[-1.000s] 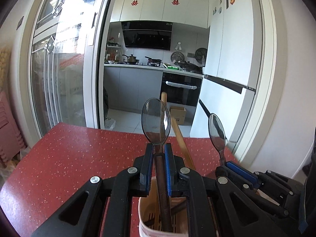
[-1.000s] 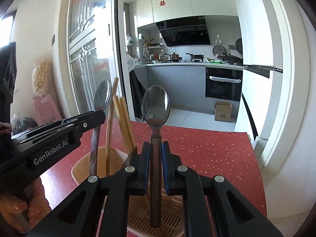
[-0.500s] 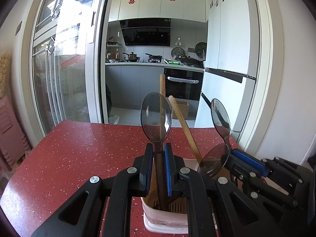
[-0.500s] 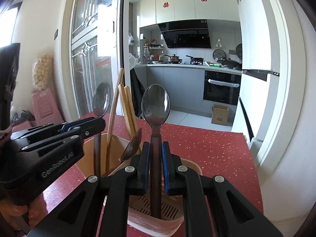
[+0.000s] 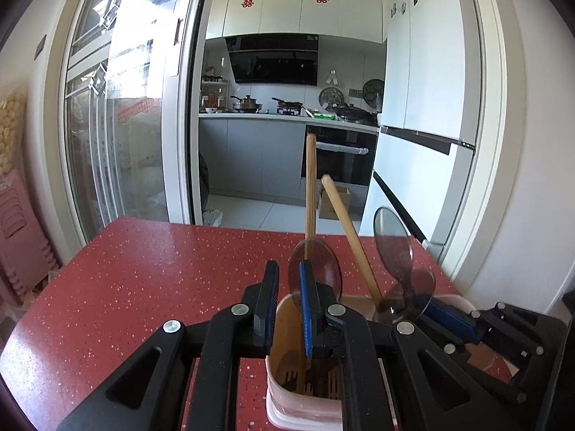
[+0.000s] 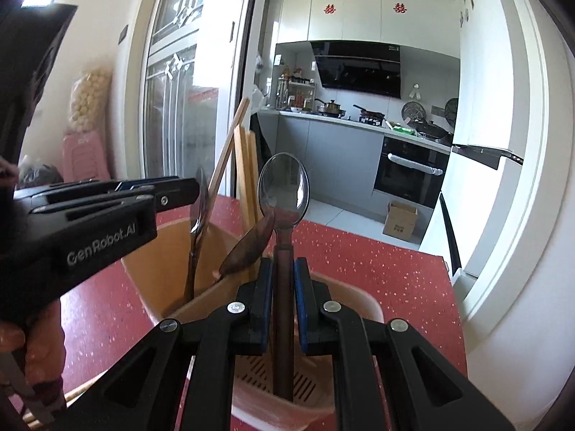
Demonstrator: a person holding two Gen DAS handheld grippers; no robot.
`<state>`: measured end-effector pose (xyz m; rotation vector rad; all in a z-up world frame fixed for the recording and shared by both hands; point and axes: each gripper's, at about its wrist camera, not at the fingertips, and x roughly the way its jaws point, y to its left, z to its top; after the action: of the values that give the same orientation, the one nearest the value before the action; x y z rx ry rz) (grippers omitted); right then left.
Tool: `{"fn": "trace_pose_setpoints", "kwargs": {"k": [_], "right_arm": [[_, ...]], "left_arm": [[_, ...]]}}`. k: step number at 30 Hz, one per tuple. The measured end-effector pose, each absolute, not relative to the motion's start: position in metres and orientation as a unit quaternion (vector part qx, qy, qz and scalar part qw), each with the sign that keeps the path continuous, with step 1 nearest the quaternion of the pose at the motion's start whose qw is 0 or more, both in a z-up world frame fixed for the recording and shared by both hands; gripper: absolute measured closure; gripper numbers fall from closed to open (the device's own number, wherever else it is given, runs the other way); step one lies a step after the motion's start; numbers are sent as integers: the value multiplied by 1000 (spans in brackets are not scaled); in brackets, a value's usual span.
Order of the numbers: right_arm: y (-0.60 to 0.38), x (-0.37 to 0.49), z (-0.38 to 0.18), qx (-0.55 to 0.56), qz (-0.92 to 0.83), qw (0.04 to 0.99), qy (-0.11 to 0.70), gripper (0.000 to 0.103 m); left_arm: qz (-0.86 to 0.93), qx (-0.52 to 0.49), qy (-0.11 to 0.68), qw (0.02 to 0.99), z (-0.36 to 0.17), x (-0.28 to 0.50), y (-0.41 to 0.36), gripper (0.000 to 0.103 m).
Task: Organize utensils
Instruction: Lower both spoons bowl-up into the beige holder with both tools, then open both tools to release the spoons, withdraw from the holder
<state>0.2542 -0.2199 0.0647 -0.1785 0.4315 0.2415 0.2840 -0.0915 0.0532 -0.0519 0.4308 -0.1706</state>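
Right wrist | right gripper (image 6: 280, 305) clamps spoon (image 6: 284, 194) upright, handle inside holder (image 6: 359, 301) on table (image 6: 377, 269) | left gripper (image 5: 289, 309) parted, empty, 9 o'clock side | advice: release only once handle seats, withdraw straight toward 12 o'clock, avoiding chopsticks (image 6: 246, 176).

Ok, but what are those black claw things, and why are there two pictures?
Those are two grabber tools. A person holds one in each hand, and each has a camera on it. One picture looks along the left gripper, the other along the right gripper. Both are over a pink utensil holder standing on a red table. The right gripper pinches a spoon by its handle, with the handle's end down in the holder. The left gripper is open and holds nothing. A second spoon stands in the holder beside its finger, along with wooden chopsticks.
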Motion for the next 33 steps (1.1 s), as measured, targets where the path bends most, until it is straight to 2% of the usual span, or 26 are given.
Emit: {"fn": "trace_pose_setpoints", "kwargs": {"k": [2,4,5,6,13,15,19,21,33], "right_arm": [[-221,253,67,-86,121,965,217,85],[-225,253,69,-75,123,963,228,73],[-227,253,70,-70,121,963,230,64],[-229,252,72,-64,121,963,232,60],[-244,242,86,-18,111,964,241,49],[-249,234,94,-2,110,964,243,38],[-254,215,102,17,103,963,247,30],[-256,204,104,32,106,959,262,23],[-257,145,58,98,109,914,377,22]], "left_arm": [[-83,-21,214,973,54,280,-91,62],[-82,-21,214,973,58,277,-89,62],[-82,-21,213,973,61,275,-88,62],[-82,-20,214,973,62,273,-87,62],[-81,-13,243,967,71,256,-78,62],[-82,-13,258,963,71,249,-74,62],[-87,-15,294,952,65,235,-68,62],[-89,-10,307,947,61,224,-64,62],[-78,-15,380,921,6,152,-28,62]]}}
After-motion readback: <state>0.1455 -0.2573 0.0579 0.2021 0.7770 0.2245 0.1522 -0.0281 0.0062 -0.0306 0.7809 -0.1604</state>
